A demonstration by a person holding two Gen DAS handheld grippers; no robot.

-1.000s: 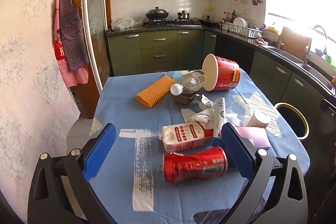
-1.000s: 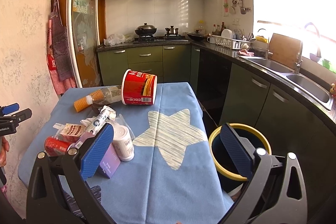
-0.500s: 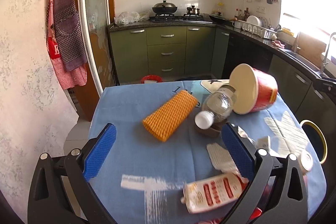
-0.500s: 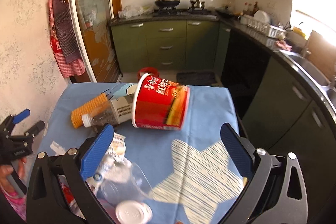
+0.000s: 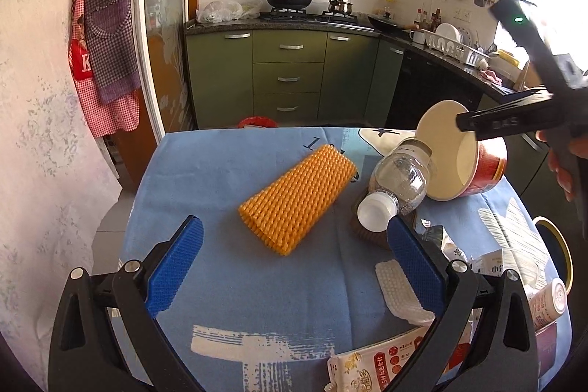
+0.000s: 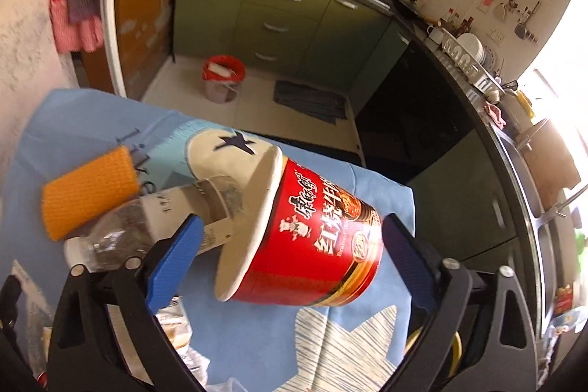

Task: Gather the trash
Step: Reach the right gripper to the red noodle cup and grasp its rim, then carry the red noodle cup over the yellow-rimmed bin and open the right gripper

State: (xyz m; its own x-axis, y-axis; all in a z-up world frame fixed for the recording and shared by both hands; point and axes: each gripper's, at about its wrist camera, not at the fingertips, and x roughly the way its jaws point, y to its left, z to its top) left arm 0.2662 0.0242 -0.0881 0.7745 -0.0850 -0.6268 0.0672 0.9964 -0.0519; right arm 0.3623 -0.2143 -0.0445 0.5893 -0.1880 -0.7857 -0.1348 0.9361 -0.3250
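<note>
Sideways, the red noodle cup [image 6: 312, 241] holds a bottle's [image 6: 154, 219] base; both grippers' fingers gape, empty.

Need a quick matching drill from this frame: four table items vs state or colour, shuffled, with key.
Things:
1. noodle cup
2. plastic bottle
3. foam sleeve
4. bin

States:
A. orange, knobbly, lying flat
B. clear, white cap, base inside another item's mouth
C. red, on its side between open blue fingers
D. yellow-rimmed, beside the table

Pairs: 1-C, 2-B, 3-A, 4-D
</note>
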